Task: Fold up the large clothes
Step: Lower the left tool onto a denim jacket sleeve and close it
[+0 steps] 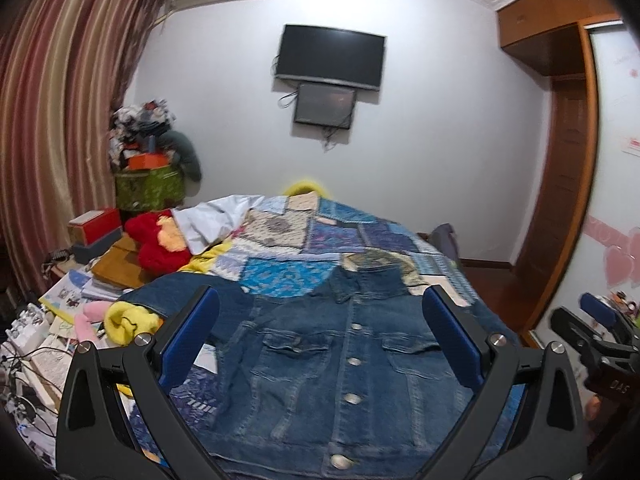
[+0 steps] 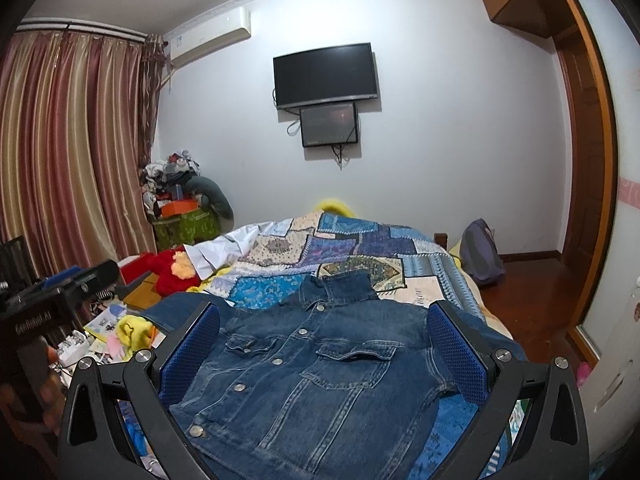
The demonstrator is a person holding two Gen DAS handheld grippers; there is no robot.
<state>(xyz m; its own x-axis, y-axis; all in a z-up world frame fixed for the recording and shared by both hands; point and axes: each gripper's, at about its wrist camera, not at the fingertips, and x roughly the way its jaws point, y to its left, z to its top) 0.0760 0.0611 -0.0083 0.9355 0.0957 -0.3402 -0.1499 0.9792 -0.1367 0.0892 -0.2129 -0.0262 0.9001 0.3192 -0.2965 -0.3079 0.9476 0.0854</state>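
Your left gripper (image 1: 320, 336) is held above the near end of the bed, its two blue-padded fingers (image 1: 188, 340) spread wide apart with nothing between them. Your right gripper (image 2: 324, 344) is held the same way, its fingers (image 2: 456, 348) wide apart and empty, just beside the left one; each shows at the edge of the other's view.

Below both grippers lies a dark blue denim jacket (image 1: 340, 364), front side up and buttoned, spread flat on the bed. Its collar points toward the far wall and its hem lies nearest you. Two flapped chest pockets flank a row of metal buttons. One sleeve stretches out to your left, toward the bed's edge.

The jacket rests on a patchwork quilt (image 1: 304, 232) in blues, purples and cream. To the left of the bed sit a red plush toy (image 1: 160, 248), a yellow cloth (image 1: 128, 320) and a clutter of books and boxes. Striped curtains (image 1: 52, 120) hang at far left. A dark television (image 1: 330, 58) is mounted on the white far wall, with a smaller screen (image 1: 325, 105) just under it.
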